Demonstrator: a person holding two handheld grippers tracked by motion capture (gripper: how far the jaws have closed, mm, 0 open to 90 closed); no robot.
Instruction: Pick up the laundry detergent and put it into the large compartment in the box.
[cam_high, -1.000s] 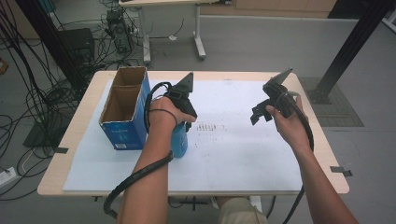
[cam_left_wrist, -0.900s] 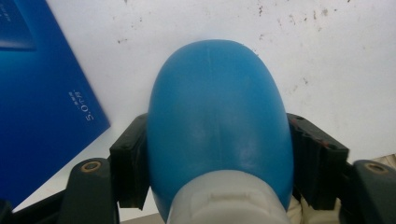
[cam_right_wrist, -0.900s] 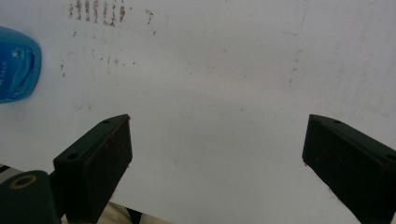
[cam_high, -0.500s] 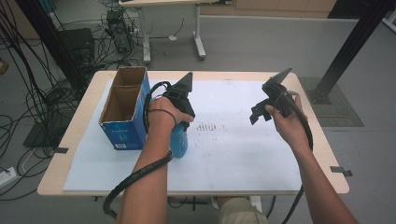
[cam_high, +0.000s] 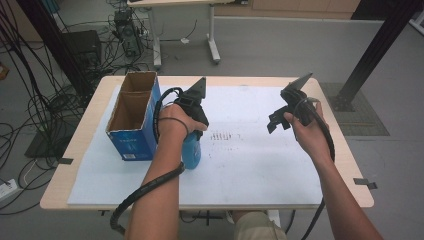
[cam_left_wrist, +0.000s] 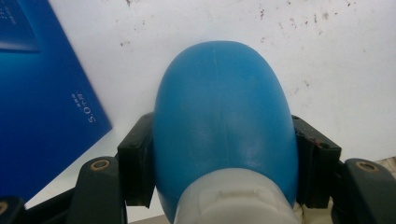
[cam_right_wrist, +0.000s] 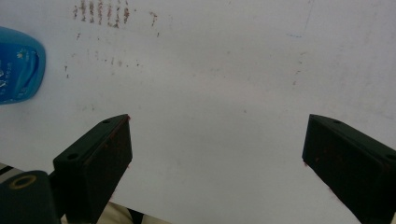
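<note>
A blue bottle with a pale neck stands on the white sheet, just right of the cardboard box. My left gripper comes down on it from above, and its black pads press on both sides of the bottle's blue body. Over the right part of the sheet my right gripper is held above the table, its jaws wide apart with nothing between them. The bottle's edge shows at the far left of the right gripper view.
An open cardboard box with blue sides stands at the table's left, close beside the bottle. Small dark marks dot the sheet's middle. Cables and a black post stand on the floor around the table.
</note>
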